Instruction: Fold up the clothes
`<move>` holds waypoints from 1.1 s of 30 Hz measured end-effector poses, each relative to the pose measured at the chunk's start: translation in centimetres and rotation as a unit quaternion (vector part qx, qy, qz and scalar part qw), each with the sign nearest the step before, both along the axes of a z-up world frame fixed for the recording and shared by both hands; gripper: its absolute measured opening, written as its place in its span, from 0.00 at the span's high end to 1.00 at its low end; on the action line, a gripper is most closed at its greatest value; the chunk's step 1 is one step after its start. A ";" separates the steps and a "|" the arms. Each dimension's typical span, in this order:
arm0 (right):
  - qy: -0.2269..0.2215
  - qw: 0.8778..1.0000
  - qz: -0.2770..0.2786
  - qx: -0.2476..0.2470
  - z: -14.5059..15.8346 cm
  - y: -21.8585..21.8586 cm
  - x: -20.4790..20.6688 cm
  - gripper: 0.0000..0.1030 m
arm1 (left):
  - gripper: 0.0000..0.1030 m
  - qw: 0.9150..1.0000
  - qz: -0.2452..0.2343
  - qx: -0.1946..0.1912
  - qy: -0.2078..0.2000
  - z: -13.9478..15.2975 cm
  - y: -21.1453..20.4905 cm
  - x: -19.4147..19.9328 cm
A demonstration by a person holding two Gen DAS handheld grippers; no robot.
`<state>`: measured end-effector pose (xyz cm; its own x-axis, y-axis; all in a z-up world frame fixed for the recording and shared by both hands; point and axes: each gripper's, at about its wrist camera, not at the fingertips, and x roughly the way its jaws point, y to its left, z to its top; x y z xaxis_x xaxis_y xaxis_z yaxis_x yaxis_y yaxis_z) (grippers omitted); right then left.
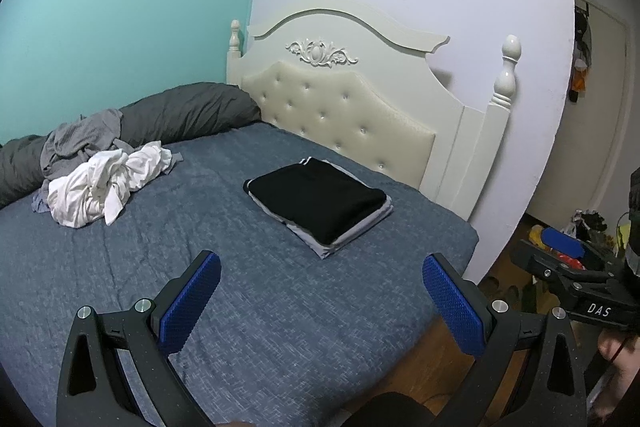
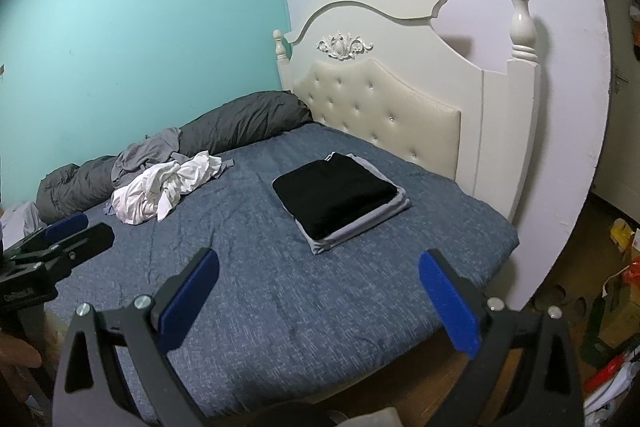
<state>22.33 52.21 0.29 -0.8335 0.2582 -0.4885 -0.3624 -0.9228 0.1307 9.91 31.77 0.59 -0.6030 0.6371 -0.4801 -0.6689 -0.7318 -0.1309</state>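
- Partly done, judging by the layout: a folded stack [image 1: 318,205] sits on the bed [image 1: 240,299], a black garment [image 2: 335,193] on top, grey folded pieces [image 2: 362,225] under it, edges roughly squared.
- Stack lies near the headboard [image 1: 340,115], on the side toward the bed's open edge; nothing touches it.
- Left to fold: a crumpled white garment [image 1: 106,185] and a rumpled grey garment [image 1: 82,141], heaped together well apart from the stack, on the far side of the bed from it, against the dark grey duvet roll [image 1: 188,113] along the teal wall.
- A bit of light grey-blue cloth [image 1: 38,203] pokes out under the white one; cannot tell whether it is a separate item.
- Left gripper [image 1: 322,289]: fingers [image 1: 190,303] wide apart, empty, hovering above the bed's near edge, aimed at the stack and headboard.
- Right gripper [image 2: 318,289]: fingers [image 2: 448,303] also spread, holding nothing, above the same near edge, closer to the bed corner.
- Each gripper shows at the edge of the other's view, both clear of any cloth.
- Likely step in hand: between garments; next would be a reach across from the stack to the pile, probably the white one since it is on top and nearest.
- Rough estimate: about half done, at least two pieces remain.
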 end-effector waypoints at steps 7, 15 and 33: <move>-0.003 1.000 0.001 -0.001 -0.1 -0.2 0.0 0.02 | 0.00 1.000 0.000 -0.002 -0.002 -0.1 0.0 0.2; -0.005 1.000 0.000 -0.004 -0.4 -0.3 0.2 0.02 | 0.00 1.000 0.002 -0.001 0.002 -0.1 -0.3 0.4; -0.012 1.000 -0.001 -0.008 -0.8 -0.3 0.2 0.02 | 0.00 1.000 0.006 0.001 0.001 -0.2 -0.5 0.7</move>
<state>22.56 51.91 -0.47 -0.8210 0.2523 -0.5122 -0.3676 -0.9200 0.1361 10.59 31.26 0.40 -0.6109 0.6315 -0.4776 -0.6607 -0.7389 -0.1319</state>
